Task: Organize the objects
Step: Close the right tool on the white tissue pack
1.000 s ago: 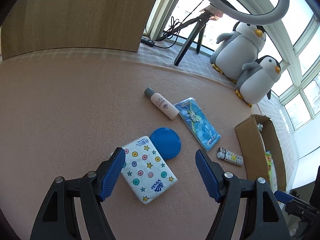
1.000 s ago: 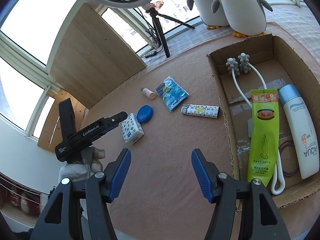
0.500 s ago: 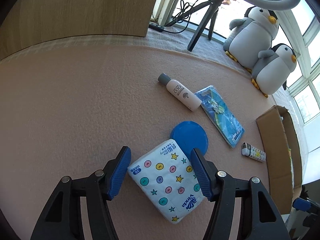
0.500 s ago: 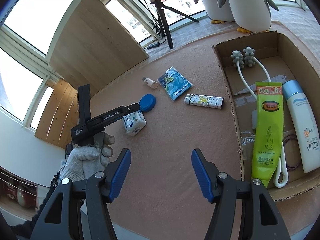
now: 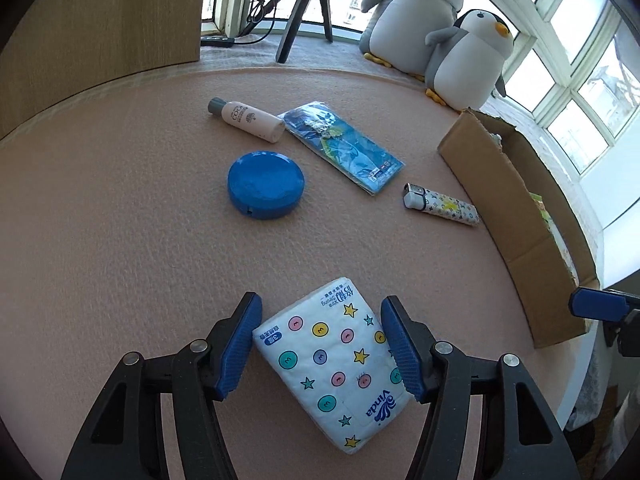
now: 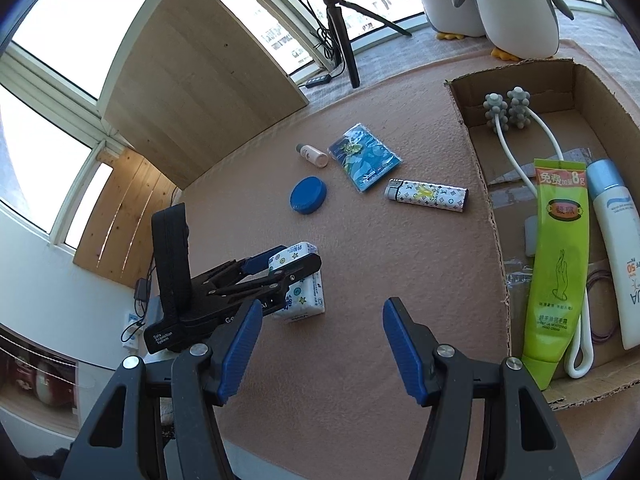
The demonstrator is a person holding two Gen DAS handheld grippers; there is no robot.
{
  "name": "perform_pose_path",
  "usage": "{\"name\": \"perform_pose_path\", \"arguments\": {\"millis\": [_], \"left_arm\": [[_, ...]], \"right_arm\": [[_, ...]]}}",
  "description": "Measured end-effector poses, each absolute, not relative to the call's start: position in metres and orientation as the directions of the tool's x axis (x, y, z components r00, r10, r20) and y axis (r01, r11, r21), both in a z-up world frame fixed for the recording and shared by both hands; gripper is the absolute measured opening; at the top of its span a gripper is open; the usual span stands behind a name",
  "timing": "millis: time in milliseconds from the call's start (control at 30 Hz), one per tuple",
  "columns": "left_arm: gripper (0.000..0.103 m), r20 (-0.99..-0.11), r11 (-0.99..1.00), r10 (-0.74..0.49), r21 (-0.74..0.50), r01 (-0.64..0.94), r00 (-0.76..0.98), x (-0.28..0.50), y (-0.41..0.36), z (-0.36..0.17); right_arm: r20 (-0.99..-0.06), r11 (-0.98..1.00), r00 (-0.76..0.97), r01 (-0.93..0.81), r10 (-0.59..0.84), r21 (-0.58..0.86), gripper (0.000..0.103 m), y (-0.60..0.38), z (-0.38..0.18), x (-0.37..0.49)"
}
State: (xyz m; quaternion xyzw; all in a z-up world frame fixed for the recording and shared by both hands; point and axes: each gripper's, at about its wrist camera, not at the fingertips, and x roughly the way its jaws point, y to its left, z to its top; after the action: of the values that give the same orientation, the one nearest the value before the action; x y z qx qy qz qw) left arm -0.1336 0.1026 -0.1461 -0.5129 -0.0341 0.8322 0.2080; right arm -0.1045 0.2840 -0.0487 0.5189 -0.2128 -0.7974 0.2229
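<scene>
The star-and-dot printed tissue pack (image 5: 332, 360) sits between the blue pads of my left gripper (image 5: 320, 344), which is shut on it. In the right wrist view the same tissue pack (image 6: 304, 296) shows in the left gripper (image 6: 296, 264), near the table's left side. My right gripper (image 6: 322, 344) is open over bare tabletop, left of the cardboard box (image 6: 486, 200). On the table lie a blue round case (image 5: 265, 184), a small white bottle (image 5: 248, 120), a blue packet (image 5: 348, 148) and a patterned lighter (image 5: 440, 204).
Inside the box are a green tube (image 6: 560, 264), a white sunscreen bottle (image 6: 616, 248) and a corded massager (image 6: 508, 110). Two plush penguins (image 5: 468, 64), a tripod (image 5: 298, 12) and a wooden board (image 5: 100, 20) stand at the back. The box (image 5: 500, 184) sits by the right table edge.
My left gripper came down around the tissue pack and shut on it. The pack now sits farther from the blue case. The right gripper stayed open and barely moved.
</scene>
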Motion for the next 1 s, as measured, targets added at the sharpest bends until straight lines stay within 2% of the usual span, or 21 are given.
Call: {"name": "perform_pose_path", "arguments": {"millis": [167,233,433,867,1000], "left_arm": [[0.066,-0.824,-0.901,0.418,-0.320,-0.294,-0.382,-0.114,0.095,-0.139],[0.073,-0.817,-0.896,0.432,-0.339,-0.288,-0.382,-0.104,0.089,-0.136],[0.075,-0.812,-0.885,0.460,-0.388,-0.256,-0.359,-0.081,0.078,-0.136],[0.074,-0.796,-0.863,0.504,-0.455,-0.218,-0.336,-0.074,0.075,-0.143],[0.068,-0.793,-0.859,0.512,-0.463,-0.221,-0.330,-0.075,0.077,-0.143]], "right_arm": [[-0.741,-0.804,-0.320,0.147,-0.590,0.577,0.059,0.274,-0.057,-0.113],[-0.748,-0.803,-0.296,0.158,-0.594,0.575,0.059,0.267,-0.061,-0.119],[-0.787,-0.812,-0.206,0.203,-0.582,0.547,0.061,0.238,-0.079,-0.138],[-0.837,-0.804,-0.042,0.305,-0.546,0.510,0.061,0.180,-0.111,-0.154],[-0.848,-0.809,-0.038,0.325,-0.528,0.489,0.061,0.174,-0.114,-0.154]]}}
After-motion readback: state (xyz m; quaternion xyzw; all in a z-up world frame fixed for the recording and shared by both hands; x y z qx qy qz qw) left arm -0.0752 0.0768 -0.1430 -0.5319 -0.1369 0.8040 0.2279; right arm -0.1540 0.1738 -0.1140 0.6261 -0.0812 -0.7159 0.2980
